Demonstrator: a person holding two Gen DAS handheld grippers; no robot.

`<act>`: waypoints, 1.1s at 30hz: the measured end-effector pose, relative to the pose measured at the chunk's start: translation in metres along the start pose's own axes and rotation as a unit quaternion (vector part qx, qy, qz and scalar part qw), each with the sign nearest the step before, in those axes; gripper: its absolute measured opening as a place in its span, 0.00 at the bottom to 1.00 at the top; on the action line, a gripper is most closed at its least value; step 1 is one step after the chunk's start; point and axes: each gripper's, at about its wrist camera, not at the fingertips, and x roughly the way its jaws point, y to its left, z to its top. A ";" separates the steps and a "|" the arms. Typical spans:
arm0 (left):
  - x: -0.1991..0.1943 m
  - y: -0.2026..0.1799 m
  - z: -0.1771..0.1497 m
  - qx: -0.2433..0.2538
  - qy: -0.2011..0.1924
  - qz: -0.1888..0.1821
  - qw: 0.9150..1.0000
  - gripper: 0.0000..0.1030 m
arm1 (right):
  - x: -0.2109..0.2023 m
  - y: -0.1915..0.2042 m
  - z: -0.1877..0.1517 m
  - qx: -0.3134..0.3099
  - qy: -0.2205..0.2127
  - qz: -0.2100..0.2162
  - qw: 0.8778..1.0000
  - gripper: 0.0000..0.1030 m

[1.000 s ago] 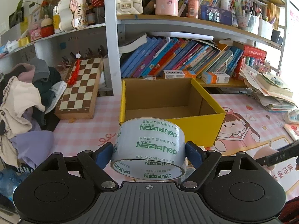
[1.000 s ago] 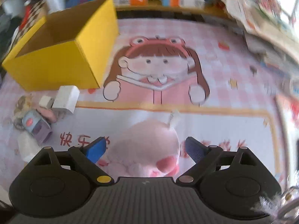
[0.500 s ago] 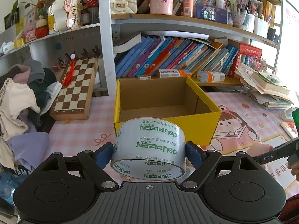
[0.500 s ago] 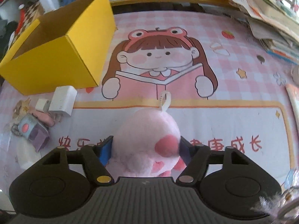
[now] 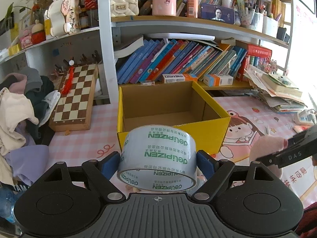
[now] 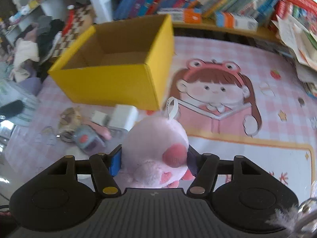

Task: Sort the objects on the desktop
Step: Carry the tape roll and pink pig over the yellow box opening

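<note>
Pink checked desk mat with a yellow box on it, bookshelves behind.
Left gripper squeezes a roll of clear tape just in front of the box; right gripper squeezes a pink plush toy, held to the right of the box.

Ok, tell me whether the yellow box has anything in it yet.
Empty as far as visible: the yellow box shows only bare brown floor and walls in both views; its near inside corner is hidden.
</note>
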 end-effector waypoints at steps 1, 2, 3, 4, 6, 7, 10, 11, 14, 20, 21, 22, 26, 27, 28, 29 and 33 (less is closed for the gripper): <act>0.000 0.000 0.000 0.002 0.000 -0.002 1.000 0.83 | -0.002 0.004 0.002 -0.007 -0.003 0.003 1.000 0.60; 0.001 0.000 0.001 0.004 0.000 -0.003 1.000 0.83 | -0.003 0.008 0.004 -0.015 -0.005 0.007 1.000 0.60; 0.001 0.000 0.001 0.007 0.000 -0.004 1.000 0.83 | -0.004 0.011 0.006 -0.021 -0.007 0.010 1.000 0.60; 0.001 -0.001 0.002 0.009 -0.001 -0.006 1.000 0.83 | -0.006 0.015 0.007 -0.027 -0.009 0.012 1.000 0.60; 0.001 -0.001 0.004 0.015 -0.002 -0.010 1.000 0.83 | -0.009 0.021 0.011 -0.041 -0.016 0.017 0.999 0.60; 0.001 -0.001 0.006 0.018 -0.004 -0.012 1.000 0.83 | -0.012 0.025 0.014 -0.048 -0.020 0.020 0.998 0.60; 0.003 -0.002 0.013 0.031 -0.010 -0.017 0.999 0.83 | -0.020 0.033 0.025 -0.071 -0.036 0.026 0.997 0.60; 0.003 -0.002 0.016 0.036 -0.013 -0.017 0.999 0.83 | -0.022 0.034 0.030 -0.078 -0.042 0.026 0.996 0.60; 0.005 -0.002 0.027 0.052 -0.025 -0.018 0.998 0.83 | -0.029 0.039 0.045 -0.098 -0.060 0.026 0.993 0.60; 0.017 -0.002 0.051 0.077 -0.051 -0.009 0.996 0.83 | -0.022 0.045 0.087 -0.149 -0.098 0.007 0.984 0.60; 0.020 -0.002 0.055 0.080 -0.055 -0.006 0.995 0.83 | -0.020 0.046 0.094 -0.158 -0.104 0.003 0.982 0.60; 0.023 -0.002 0.059 0.082 -0.058 -0.004 0.995 0.83 | -0.019 0.047 0.102 -0.166 -0.110 0.000 0.980 0.60; 0.039 -0.001 0.076 0.086 -0.065 0.002 0.994 0.83 | -0.014 0.051 0.130 -0.199 -0.134 -0.013 0.971 0.60; 0.043 -0.001 0.080 0.088 -0.065 0.003 0.994 0.83 | -0.012 0.053 0.137 -0.208 -0.140 -0.017 0.968 0.60; 0.047 -0.002 0.083 0.091 -0.065 0.004 0.994 0.83 | -0.007 0.054 0.144 -0.216 -0.140 -0.017 0.966 0.60; 0.051 -0.003 0.086 0.095 -0.065 0.005 0.993 0.83 | -0.002 0.055 0.151 -0.225 -0.138 -0.017 0.964 0.60; 0.070 -0.006 0.092 0.108 -0.053 0.006 0.993 0.83 | 0.025 0.058 0.177 -0.253 -0.128 -0.020 0.959 0.60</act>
